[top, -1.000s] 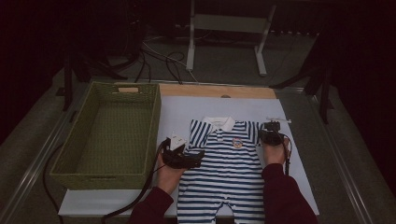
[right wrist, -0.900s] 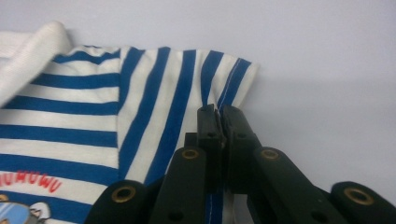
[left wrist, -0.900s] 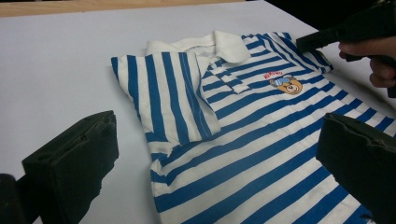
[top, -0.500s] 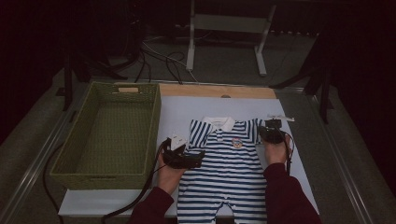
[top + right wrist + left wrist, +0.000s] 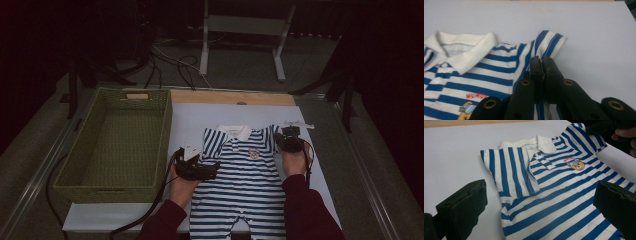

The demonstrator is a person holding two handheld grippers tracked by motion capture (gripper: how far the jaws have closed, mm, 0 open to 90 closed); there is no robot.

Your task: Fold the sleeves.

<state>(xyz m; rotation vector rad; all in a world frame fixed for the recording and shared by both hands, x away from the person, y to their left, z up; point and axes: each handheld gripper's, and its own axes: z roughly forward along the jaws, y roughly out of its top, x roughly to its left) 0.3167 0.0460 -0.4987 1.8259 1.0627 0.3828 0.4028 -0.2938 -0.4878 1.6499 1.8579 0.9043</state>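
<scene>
A blue-and-white striped baby romper (image 5: pixel 245 175) with a white collar and a bear badge lies flat on the white table sheet (image 5: pixel 190 120). My left gripper (image 5: pixel 212 167) hovers at the romper's left side by the short sleeve. In the left gripper view its jaws stand wide apart, with the sleeve and chest (image 5: pixel 554 195) between them, untouched. My right gripper (image 5: pixel 287 136) is at the romper's right shoulder. In the right gripper view it (image 5: pixel 542 60) is shut, pinching the striped right sleeve (image 5: pixel 550 41), whose cuff stands up past the tips.
A green woven basket (image 5: pixel 120 186) with nothing in it stands left of the romper, close to my left hand. A wooden strip (image 5: pixel 230 97) runs along the table's far edge. Beyond it are cables and a metal stand (image 5: pixel 240 25) on the floor.
My right gripper has risen slightly, with the sleeve still pinched in it. The left gripper has stayed where it was, jaws still apart.
</scene>
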